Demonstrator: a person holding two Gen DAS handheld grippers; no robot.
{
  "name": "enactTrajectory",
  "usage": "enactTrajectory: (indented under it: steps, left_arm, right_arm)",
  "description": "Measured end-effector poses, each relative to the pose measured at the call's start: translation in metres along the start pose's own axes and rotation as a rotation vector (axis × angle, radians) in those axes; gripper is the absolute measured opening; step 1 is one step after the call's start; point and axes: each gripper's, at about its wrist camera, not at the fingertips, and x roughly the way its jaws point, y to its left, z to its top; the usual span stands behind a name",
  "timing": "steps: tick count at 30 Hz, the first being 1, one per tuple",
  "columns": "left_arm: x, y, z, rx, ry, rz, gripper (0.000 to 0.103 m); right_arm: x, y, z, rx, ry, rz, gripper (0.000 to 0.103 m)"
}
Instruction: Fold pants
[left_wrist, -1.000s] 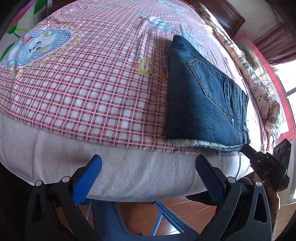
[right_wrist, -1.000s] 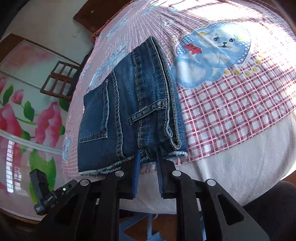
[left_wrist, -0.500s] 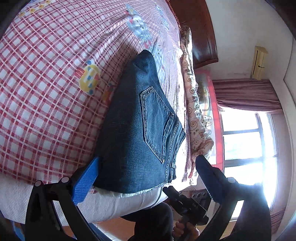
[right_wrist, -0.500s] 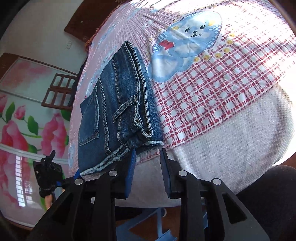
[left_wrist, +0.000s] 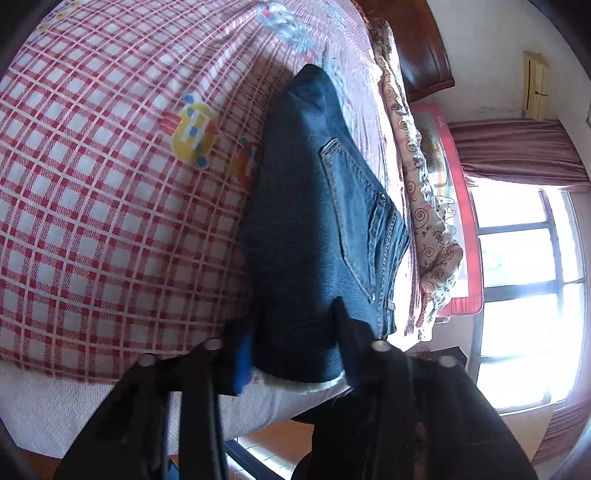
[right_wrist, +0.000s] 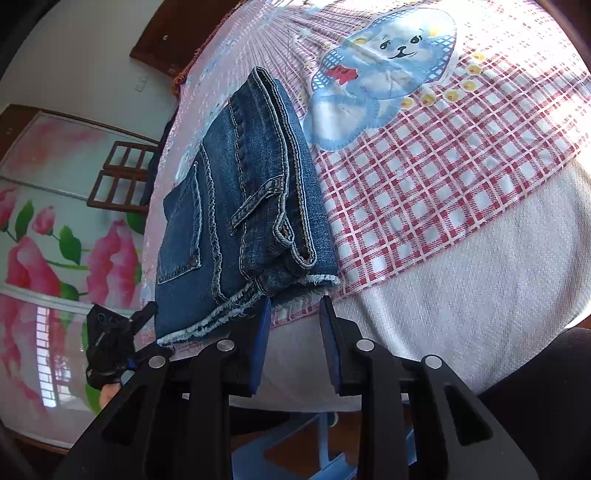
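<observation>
Left wrist view, from left to right. A red-and-white checked bedspread (left_wrist: 92, 206) with cartoon prints covers the bed and fills the left half. Right of centre lie the folded jeans (left_wrist: 314, 229), a dark denim stack with a back pocket uppermost, set at the near edge of the mattress. The left gripper (left_wrist: 295, 332) reaches over the near end of the stack; its blue-padded fingers (left_wrist: 242, 362) stand on either side of the denim, jaws narrowed around the fold, though whether they actually press the cloth cannot be told. Further right are a floral quilt (left_wrist: 424, 206) bunched along the bed's far side, a dark wooden headboard (left_wrist: 424, 48), a maroon curtain (left_wrist: 517, 151) and a bright window (left_wrist: 528, 295).

Right wrist view, from left to right. A glass panel painted with pink flowers (right_wrist: 44, 258) occupies the left edge; before it the left gripper (right_wrist: 147, 332) meets the frayed hem corner of the jeans (right_wrist: 240, 206). The stack rests on the bedspread (right_wrist: 443, 177), waistband and belt loop facing the camera. The right gripper (right_wrist: 295, 321) sits just below the frayed edge, jaws spread slightly apart with nothing between them, clear of the cloth. To the right, a blue bear print (right_wrist: 384, 70) and the white mattress side (right_wrist: 461, 295)
</observation>
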Motion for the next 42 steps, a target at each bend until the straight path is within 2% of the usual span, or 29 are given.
enactTrajectory:
  steps: [1,4,6,9,10,12,14,16,17,18,20,22,23,24,32,37,39,40,41,42]
  left_arm:
    - [0.000,0.002,-0.001,-0.001,-0.005,-0.022,0.029]
    - [-0.001,-0.007,-0.003,0.013,-0.033,0.023,0.019]
    - [-0.005,-0.027,-0.003,0.071,-0.074,0.072,0.016]
    - [-0.014,-0.047,-0.005,0.125,-0.108,0.076,0.015]
    - [-0.012,-0.045,-0.005,0.138,-0.103,0.098,0.015]
    - [-0.003,-0.022,0.000,0.087,-0.076,0.136,0.015]
    - [0.000,-0.008,0.002,0.058,-0.084,0.084,0.016]
    - [0.000,-0.014,0.000,0.087,-0.089,0.101,0.017]
    - [-0.001,-0.017,0.000,0.103,-0.088,0.119,0.018]
    - [0.001,-0.021,0.000,0.113,-0.085,0.131,0.019]
    - [0.002,-0.025,0.002,0.118,-0.076,0.143,0.022]
    - [0.000,-0.025,0.004,0.119,-0.082,0.154,0.030]
    - [-0.001,-0.023,0.004,0.118,-0.081,0.159,0.031]
    - [-0.003,-0.019,0.005,0.112,-0.081,0.158,0.034]
    - [-0.009,-0.004,0.003,0.100,-0.078,0.144,0.036]
    - [-0.006,-0.001,0.001,0.099,-0.079,0.138,0.037]
    - [-0.006,0.000,0.000,0.103,-0.082,0.143,0.037]
    - [-0.006,-0.003,-0.001,0.112,-0.084,0.152,0.037]
    - [-0.005,-0.007,-0.002,0.125,-0.086,0.167,0.037]
    - [-0.004,-0.010,-0.003,0.140,-0.088,0.186,0.039]
  right_arm:
    - [0.001,0.000,0.002,0.000,0.003,-0.001,0.026]
    - [0.000,0.003,0.005,-0.006,0.001,0.000,0.026]
    - [-0.004,0.006,0.007,-0.015,-0.008,0.002,0.027]
    - [-0.010,0.007,0.013,-0.018,-0.024,0.010,0.027]
    - [-0.011,0.006,0.015,-0.013,-0.030,0.016,0.027]
    - [-0.011,0.004,0.019,-0.004,-0.039,0.018,0.027]
    - [-0.009,0.000,0.024,0.007,-0.050,0.016,0.027]
    - [-0.008,-0.003,0.029,0.021,-0.064,0.028,0.027]
    - [-0.010,-0.005,0.033,0.030,-0.083,0.017,0.043]
    - [-0.013,-0.006,0.038,0.038,-0.115,0.033,0.049]
    - [-0.020,-0.008,0.047,0.058,-0.167,0.063,0.049]
    - [-0.021,-0.006,0.057,0.052,-0.190,0.055,0.058]
    - [-0.017,-0.003,0.062,0.038,-0.181,0.043,0.066]
    - [-0.012,-0.001,0.067,0.024,-0.164,0.039,0.067]
    - [0.030,0.019,0.075,-0.046,-0.079,0.015,0.067]
    - [0.034,0.034,0.067,-0.107,-0.070,0.027,0.067]
    - [0.036,0.045,0.066,-0.154,-0.053,0.011,0.052]
    - [0.036,0.042,0.068,-0.140,-0.047,0.021,0.048]
    - [0.036,0.037,0.071,-0.130,-0.039,0.020,0.038]
    - [0.036,0.030,0.073,-0.128,-0.027,0.021,0.035]
